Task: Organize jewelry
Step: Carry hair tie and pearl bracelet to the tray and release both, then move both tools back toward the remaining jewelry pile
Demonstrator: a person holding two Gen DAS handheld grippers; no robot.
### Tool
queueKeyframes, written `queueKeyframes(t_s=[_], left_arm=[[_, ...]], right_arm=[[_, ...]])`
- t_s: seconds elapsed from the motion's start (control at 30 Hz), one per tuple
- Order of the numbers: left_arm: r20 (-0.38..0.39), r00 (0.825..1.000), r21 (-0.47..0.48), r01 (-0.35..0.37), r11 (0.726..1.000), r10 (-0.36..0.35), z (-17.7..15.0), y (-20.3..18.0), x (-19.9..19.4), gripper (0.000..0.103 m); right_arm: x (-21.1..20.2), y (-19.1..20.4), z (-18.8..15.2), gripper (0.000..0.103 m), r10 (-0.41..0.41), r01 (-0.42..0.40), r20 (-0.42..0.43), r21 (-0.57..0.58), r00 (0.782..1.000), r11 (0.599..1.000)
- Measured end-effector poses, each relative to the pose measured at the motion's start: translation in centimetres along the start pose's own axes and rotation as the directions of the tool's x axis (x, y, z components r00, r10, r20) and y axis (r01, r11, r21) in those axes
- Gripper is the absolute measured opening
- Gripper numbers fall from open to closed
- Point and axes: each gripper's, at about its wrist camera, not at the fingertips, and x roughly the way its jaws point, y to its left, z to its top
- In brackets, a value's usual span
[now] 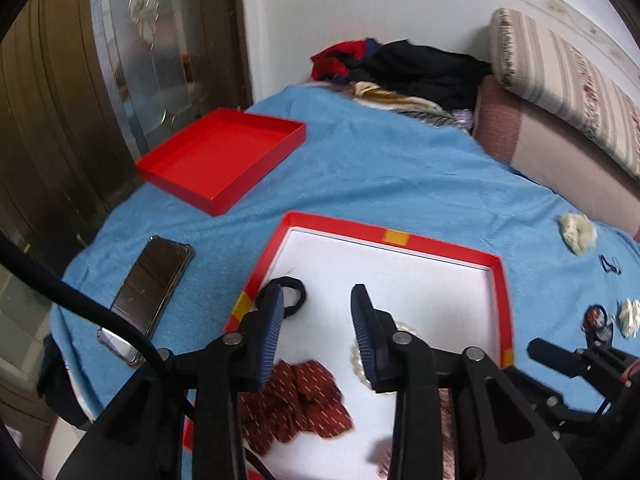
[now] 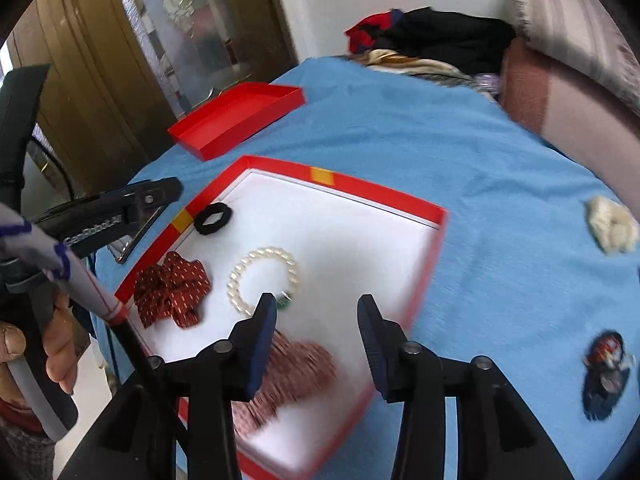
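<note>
A red-rimmed box with a white floor lies on the blue cloth. In it are a black hair tie, a dark red patterned scrunchie, a pearl bracelet and a pink patterned scrunchie. My left gripper is open and empty above the box's left part. My right gripper is open and empty above the box's near right part. On the cloth to the right lie a cream scrunchie and a dark patterned scrunchie.
The box's red lid lies upturned at the far left. A phone lies left of the box. Clothes are piled at the back, with a striped cushion at the right. A small black tie and a white piece lie at the right.
</note>
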Motion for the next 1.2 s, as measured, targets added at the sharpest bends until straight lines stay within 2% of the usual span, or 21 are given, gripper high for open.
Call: queueKeyframes(t_s=[0.17,0.3,0.57,0.93,1.2], left_arm=[[0.039,0.999,0.060,0.012,0.998,-0.015,-1.6,-3.2,-3.4,0.037],[0.054,0.997,0.109,0.050,0.993,-0.056,-3.1,-6.4,-6.0,0.041],[0.052,0.992,0.223,0.104,0.969,-0.119,-5.5,-12.7,-9.1,0.044],[0.008,0.988,0.306,0.146,0.941,-0.156,-7.4,-19.2,-9.8,0.045],[-0.066,0.983,0.341,0.183,0.922,-0.171,-8.8,-23.3,-7.9,0.046]], right_arm=[[-4.0,-3.7,-3.0,0.046,-0.048,0.046,0.023,0.063,0.999,0.997],[-6.9,-7.3,-5.8,0.047,-0.087,0.082,0.031,0.134,0.996,0.988],[-12.1,-14.3,-11.2,0.047,-0.167,0.150,0.037,0.286,0.985,0.946],[-17.0,-23.0,-16.7,0.051,-0.273,0.234,0.032,0.422,0.962,0.876],[-18.3,-27.3,-19.5,0.052,-0.301,0.248,0.024,0.504,0.953,0.827]])
